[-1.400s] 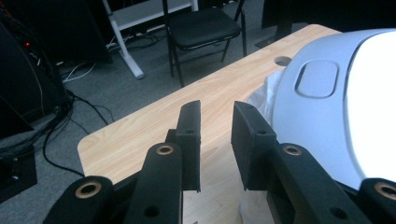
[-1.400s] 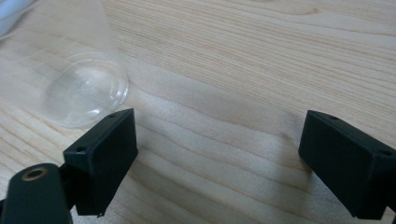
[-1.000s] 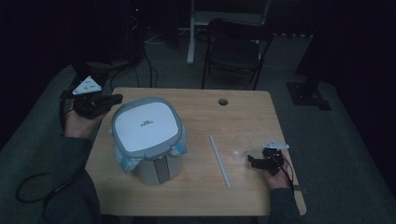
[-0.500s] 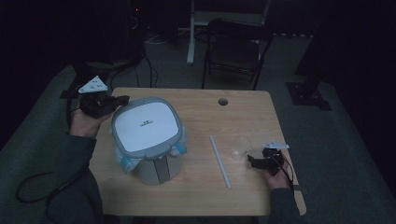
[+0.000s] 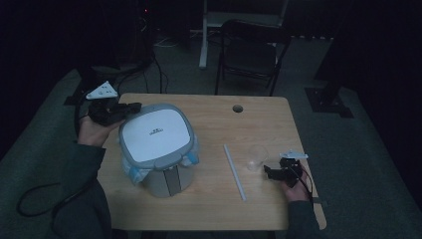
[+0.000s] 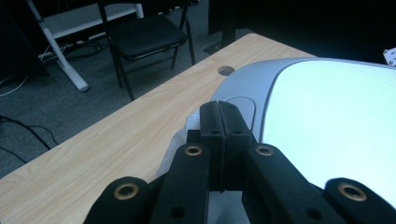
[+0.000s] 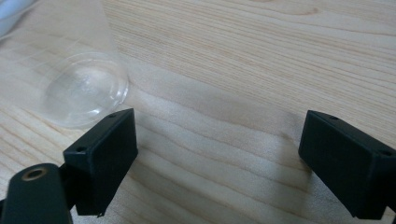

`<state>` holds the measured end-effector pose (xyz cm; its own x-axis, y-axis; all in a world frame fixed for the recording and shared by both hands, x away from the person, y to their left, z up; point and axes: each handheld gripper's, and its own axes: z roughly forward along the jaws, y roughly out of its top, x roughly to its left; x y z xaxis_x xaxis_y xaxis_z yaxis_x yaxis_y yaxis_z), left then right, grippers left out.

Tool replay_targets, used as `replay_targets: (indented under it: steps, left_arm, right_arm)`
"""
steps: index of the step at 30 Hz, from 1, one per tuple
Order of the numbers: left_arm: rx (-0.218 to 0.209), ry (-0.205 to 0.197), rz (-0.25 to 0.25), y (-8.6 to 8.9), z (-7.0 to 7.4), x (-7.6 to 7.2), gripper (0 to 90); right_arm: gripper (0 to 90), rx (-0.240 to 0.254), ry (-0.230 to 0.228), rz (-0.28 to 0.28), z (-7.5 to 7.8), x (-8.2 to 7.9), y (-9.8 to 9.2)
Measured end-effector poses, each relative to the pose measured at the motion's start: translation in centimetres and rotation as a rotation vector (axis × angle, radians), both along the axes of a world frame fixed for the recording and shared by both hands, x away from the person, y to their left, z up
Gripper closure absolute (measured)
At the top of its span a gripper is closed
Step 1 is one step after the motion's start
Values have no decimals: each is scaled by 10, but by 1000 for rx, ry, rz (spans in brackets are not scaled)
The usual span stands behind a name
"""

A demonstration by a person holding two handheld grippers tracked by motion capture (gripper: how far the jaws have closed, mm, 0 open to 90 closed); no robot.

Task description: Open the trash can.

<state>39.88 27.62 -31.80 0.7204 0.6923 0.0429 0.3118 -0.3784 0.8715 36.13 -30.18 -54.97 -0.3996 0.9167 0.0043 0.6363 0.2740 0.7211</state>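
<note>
- The lidded bin [image 5: 158, 149] stands on the tabletop's [image 5: 259, 124] left half.
- The left claw [image 5: 130, 108], jaws pressed together and empty, hovers at the lid's rear left corner.
- The right claw [image 7: 217, 161], jaws wide, rests beside a clear cup [image 7: 70, 65].

A dim lab or office-like workroom: grey carpet floor [image 5: 358, 164], a wooden desk [image 5: 209, 209] with a cable hole [image 5: 237, 108]. Beyond the left jaws' tips stand 1 black folding chair [image 6: 144, 35] and a white desk frame [image 6: 60, 51], with cables [image 5: 144, 69] on the floor.
</note>
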Motion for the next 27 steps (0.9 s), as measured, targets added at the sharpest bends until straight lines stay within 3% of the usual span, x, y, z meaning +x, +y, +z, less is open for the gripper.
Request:
replay_targets:
  steps: [11, 17, 27]
  left_arm:
    - [17, -1, -5, -7, 1, 2, 900]
    - [-16, 16, 2, -5, -2, 3, 900]
    - [7, 15, 10, -4, 0, 3, 900]
  right_arm:
    - [107, 0, 0, 0, 0, 0, 0]
    - [107, 0, 0, 0, 0, 0, 0]
    - [107, 0, 0, 0, 0, 0, 0]
